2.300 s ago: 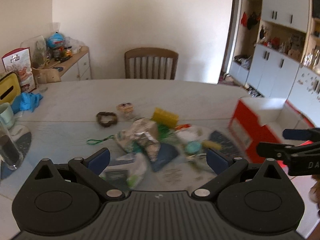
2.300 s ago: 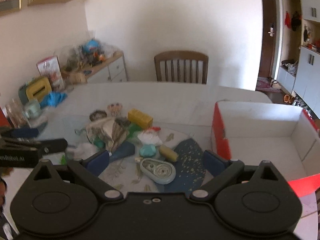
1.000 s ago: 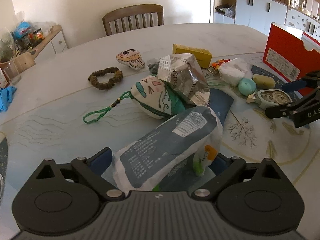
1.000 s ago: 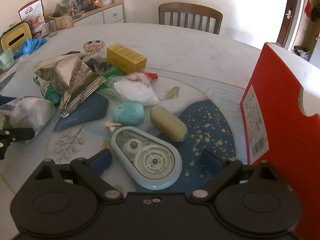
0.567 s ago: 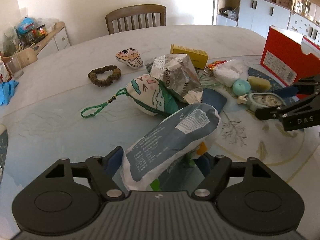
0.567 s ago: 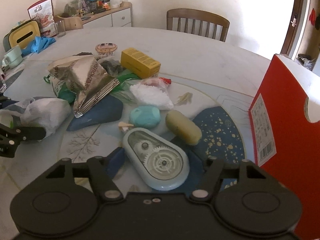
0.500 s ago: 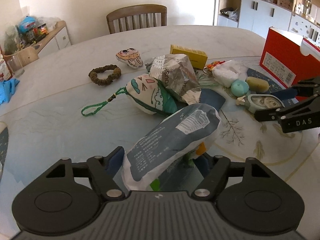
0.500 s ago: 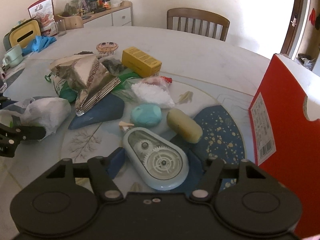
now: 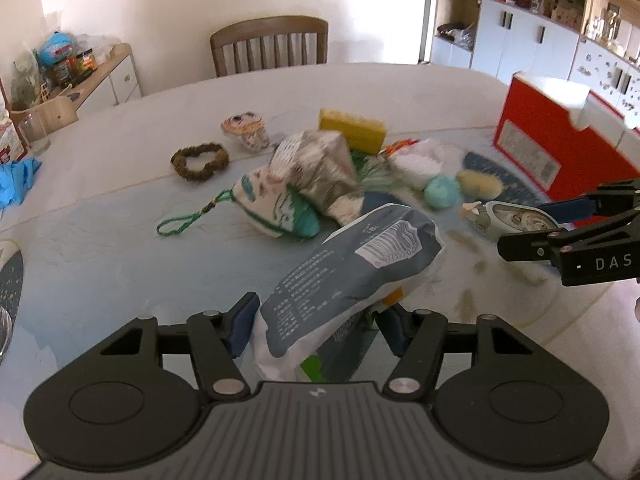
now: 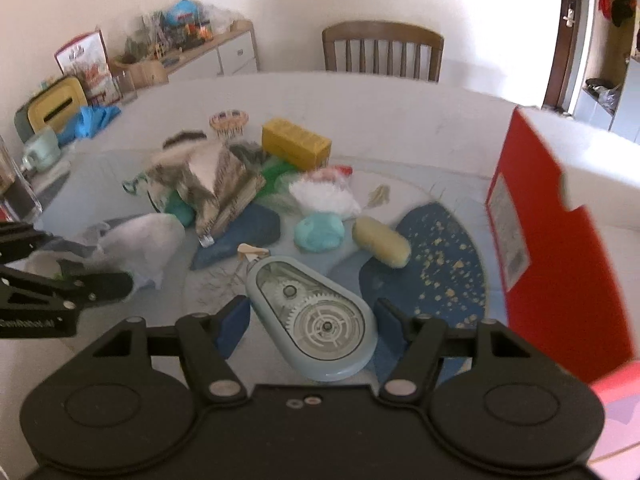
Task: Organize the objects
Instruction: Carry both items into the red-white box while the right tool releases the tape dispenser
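— Grey and white plastic, that's the packet (image 9: 352, 268) my left gripper (image 9: 318, 322) has. Its jaws have just been closing, and now both blue pads press the packet's sides, near end between them, barcode end sticking out over the table (image 9: 100, 248).

— And further right?

— Past it, the cloth pouch (image 9: 276, 208) with the green cord lies on the table, a crumpled foil bag (image 9: 320, 174) leaning on it, and a yellow box (image 9: 352, 130) behind. Then a white bag (image 10: 324, 196), a teal lump (image 10: 319, 233) and a yellowish lump (image 10: 381, 242), just beside each other.

— Your right side?

— My right gripper (image 10: 310, 326) is clamped on the pale blue tape dispenser (image 10: 314, 320); its jaws have just been closing, the pads sit against its sides, the nose pointing away. The red box (image 10: 548, 248) stands at the far right, open side turned away from the pile.
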A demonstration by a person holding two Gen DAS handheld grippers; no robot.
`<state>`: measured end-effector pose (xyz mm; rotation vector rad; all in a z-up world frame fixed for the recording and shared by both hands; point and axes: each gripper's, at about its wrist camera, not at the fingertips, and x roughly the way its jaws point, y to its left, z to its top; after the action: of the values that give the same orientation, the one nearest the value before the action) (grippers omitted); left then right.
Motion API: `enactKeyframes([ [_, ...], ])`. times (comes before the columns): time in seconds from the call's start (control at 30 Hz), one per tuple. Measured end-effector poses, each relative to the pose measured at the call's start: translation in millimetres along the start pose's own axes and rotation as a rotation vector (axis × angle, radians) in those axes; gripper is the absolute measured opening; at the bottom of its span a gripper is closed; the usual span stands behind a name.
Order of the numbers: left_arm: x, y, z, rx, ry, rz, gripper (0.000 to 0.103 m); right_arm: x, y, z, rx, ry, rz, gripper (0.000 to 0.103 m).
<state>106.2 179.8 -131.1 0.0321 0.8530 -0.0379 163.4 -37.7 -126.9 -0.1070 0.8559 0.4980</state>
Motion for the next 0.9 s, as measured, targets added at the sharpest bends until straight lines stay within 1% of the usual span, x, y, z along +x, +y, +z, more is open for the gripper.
enactKeyframes([
  [0.23, -26, -21, 20, 0.017, -0.043, -0.034, 0.063, -47, -7, 10, 0.029, -0.062, -0.009, 0.067],
  [0.4, -39, -47, 36, 0.037, -0.074, -0.053, 0.063, -75, -22, 17, 0.036, -0.101, -0.031, 0.067],
  [0.53, -47, -75, 48, 0.058, -0.100, -0.059, 0.063, -92, -45, 21, 0.045, -0.122, -0.041, 0.067],
  [0.67, -51, -103, 59, 0.071, -0.110, -0.064, 0.063, -106, -73, 22, 0.061, -0.144, -0.050, 0.067],
  [0.9, -47, -155, 82, 0.084, -0.121, -0.072, 0.064, -121, -123, 20, 0.062, -0.161, -0.077, 0.067],
])
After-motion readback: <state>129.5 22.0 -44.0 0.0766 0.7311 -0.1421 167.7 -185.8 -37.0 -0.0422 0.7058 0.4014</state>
